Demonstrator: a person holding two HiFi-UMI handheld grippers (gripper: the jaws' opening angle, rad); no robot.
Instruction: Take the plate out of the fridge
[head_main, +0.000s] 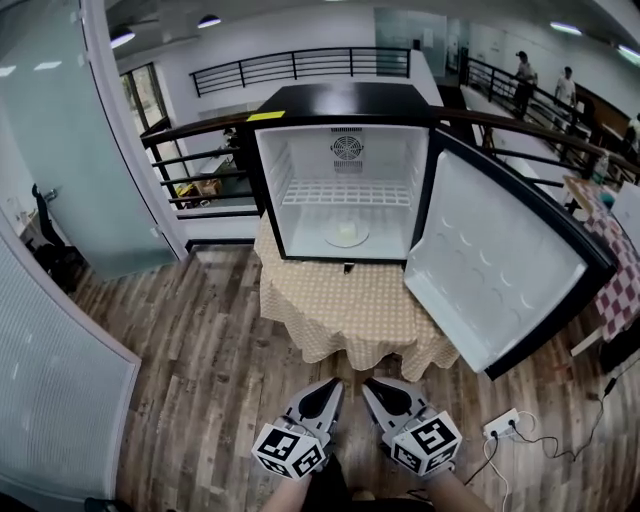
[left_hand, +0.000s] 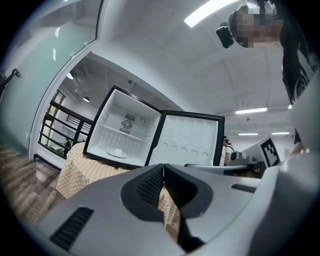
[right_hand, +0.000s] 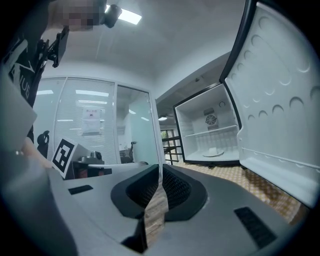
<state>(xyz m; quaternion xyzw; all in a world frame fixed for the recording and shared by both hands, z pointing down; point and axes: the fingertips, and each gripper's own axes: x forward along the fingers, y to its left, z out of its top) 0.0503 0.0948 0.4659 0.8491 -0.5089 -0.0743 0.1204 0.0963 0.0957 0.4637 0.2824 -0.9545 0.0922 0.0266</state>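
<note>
Currently my left gripper (head_main: 327, 388) and right gripper (head_main: 375, 388) are both closed, empty, well apart from the open mini fridge (head_main: 345, 105); the plate (head_main: 346, 234) lies inside on its floor, beneath its shelf (head_main: 346, 192).

**Three Cameras Face One Open Fridge**

The head view looks steeply down from above, well back from the fridge (head_main: 345, 180) on its table (head_main: 340, 310), with the left gripper (head_main: 331, 388) and right gripper (head_main: 370, 388) at its bottom edge. The left gripper view sits low, tilted, and looks along its own jaws toward the fridge from afar. The right gripper view does likewise from the other side, with the open door (right_hand: 280, 100) close at its right. All three share the fridge's white inside, the door and the plate (head_main: 346, 234).
</note>
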